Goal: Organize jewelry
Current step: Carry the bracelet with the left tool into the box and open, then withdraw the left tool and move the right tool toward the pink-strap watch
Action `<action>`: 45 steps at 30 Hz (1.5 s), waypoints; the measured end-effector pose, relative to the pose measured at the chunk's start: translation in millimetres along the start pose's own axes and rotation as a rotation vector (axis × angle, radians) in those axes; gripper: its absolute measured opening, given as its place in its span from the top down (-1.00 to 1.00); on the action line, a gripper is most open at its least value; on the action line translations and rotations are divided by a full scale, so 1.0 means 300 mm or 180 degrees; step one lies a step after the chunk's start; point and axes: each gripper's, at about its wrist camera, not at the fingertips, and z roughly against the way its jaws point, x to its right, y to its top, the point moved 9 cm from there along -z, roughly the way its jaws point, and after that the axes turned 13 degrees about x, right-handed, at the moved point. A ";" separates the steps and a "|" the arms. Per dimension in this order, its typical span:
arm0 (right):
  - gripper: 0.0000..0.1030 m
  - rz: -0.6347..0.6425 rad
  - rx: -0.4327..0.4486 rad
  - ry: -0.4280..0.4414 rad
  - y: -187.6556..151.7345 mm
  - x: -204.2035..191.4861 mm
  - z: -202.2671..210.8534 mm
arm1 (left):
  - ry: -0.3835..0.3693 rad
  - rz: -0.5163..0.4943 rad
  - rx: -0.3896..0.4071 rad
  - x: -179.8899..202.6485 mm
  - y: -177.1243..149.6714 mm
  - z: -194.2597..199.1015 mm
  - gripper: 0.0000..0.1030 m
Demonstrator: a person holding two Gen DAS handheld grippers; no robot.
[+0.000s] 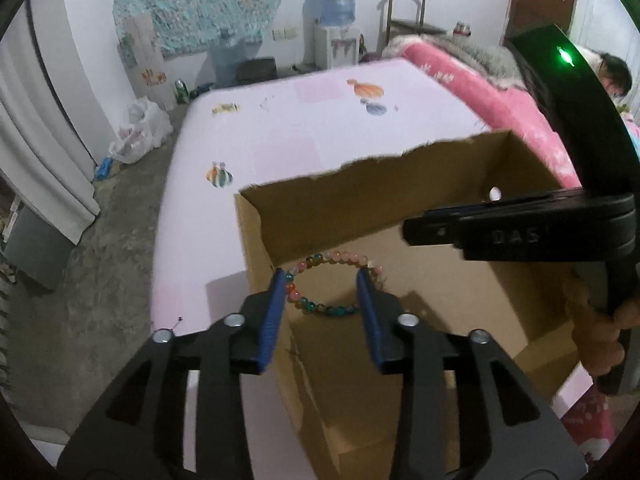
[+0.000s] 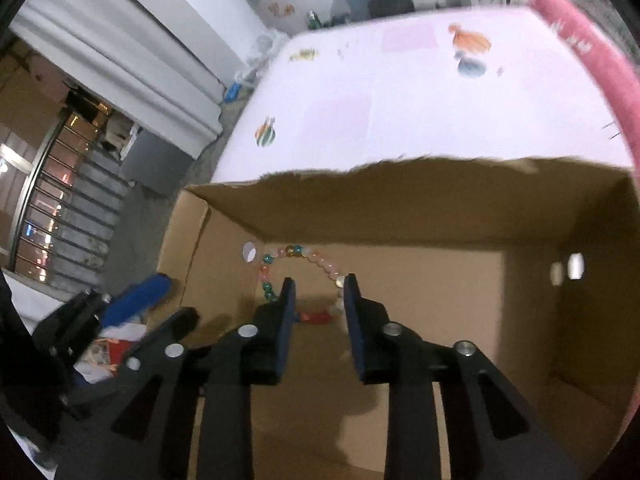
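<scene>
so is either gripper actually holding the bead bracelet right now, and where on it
Neither. The bead bracelet lies on the floor of the cardboard box; the left gripper and right gripper stand open above it, pads not pressing it.

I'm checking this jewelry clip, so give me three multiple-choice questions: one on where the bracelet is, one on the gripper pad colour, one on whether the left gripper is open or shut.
1. Where is the bead bracelet?
A. On the pink table
B. Inside the cardboard box
C. On the floor

2. What colour are the pads on the left gripper?
A. Blue
B. Red
C. White

3. How do the left gripper's jaws stand?
A. Shut on the bracelet
B. Shut on the box wall
C. Open, pressing nothing

Answers: 1 B, the bracelet lies on the box floor near its left wall. 2 A, both ribbed pads are blue. 3 C, a clear gap shows between the pads, with the bracelet lying beyond them.
</scene>
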 end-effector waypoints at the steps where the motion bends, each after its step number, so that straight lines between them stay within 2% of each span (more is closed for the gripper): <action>1: 0.33 0.0055 0.0107 -0.0021 0.006 -0.003 0.042 | -0.0013 0.0012 0.0076 -0.002 0.010 0.030 0.17; 3: 0.17 0.0145 0.0295 -0.0074 0.008 -0.008 0.124 | -0.0045 0.0057 0.0266 -0.005 0.023 0.109 0.08; 5: -0.01 0.0288 0.0569 -0.0125 0.011 -0.026 0.236 | -0.0146 0.0143 0.0562 -0.008 0.037 0.218 -0.14; 7: -0.36 0.0460 0.0845 -0.0201 -0.002 -0.054 0.356 | -0.0202 0.0217 0.0824 -0.014 0.033 0.325 -0.48; 8: -0.44 0.0561 0.0995 -0.0236 -0.015 -0.070 0.419 | -0.0198 0.0236 0.0906 -0.017 0.024 0.367 -0.51; 10: -0.75 0.0761 0.1236 -0.0313 -0.046 -0.102 0.522 | -0.0211 0.0251 0.1005 -0.016 -0.012 0.444 -0.60; 12: -0.88 0.0879 0.1410 -0.0372 -0.078 -0.117 0.599 | -0.0214 0.0313 0.0987 -0.014 -0.060 0.483 -0.65; 15: -0.88 0.0944 0.1470 -0.0525 -0.149 -0.113 0.665 | -0.0274 0.0475 0.0881 -0.002 -0.140 0.497 -0.65; 17: -0.88 0.0925 0.1360 -0.0636 -0.211 -0.083 0.686 | -0.0306 0.0631 0.0735 0.015 -0.222 0.485 -0.66; 21: -0.88 0.0826 0.1181 -0.0802 -0.318 -0.017 0.697 | -0.0245 0.0710 0.0528 0.044 -0.366 0.437 -0.73; 24: -0.88 0.0793 0.1090 -0.1117 -0.396 0.059 0.691 | -0.0070 0.0666 0.0290 0.054 -0.487 0.368 -0.73; 29: -0.88 0.0830 0.0924 -0.1338 -0.510 0.122 0.660 | 0.0222 0.0551 -0.0074 0.042 -0.642 0.243 -0.73; 33: -0.88 0.0804 0.0989 -0.1384 -0.576 0.147 0.648 | 0.0416 0.0403 -0.0203 0.008 -0.692 0.182 -0.73; 40: -0.88 0.0851 0.0889 -0.1356 -0.640 0.144 0.589 | 0.0407 0.0332 -0.0187 0.005 -0.697 0.144 -0.82; 45: -0.88 0.0853 0.0961 -0.1287 -0.639 0.133 0.571 | 0.0355 0.0377 -0.0160 0.002 -0.703 0.138 -0.84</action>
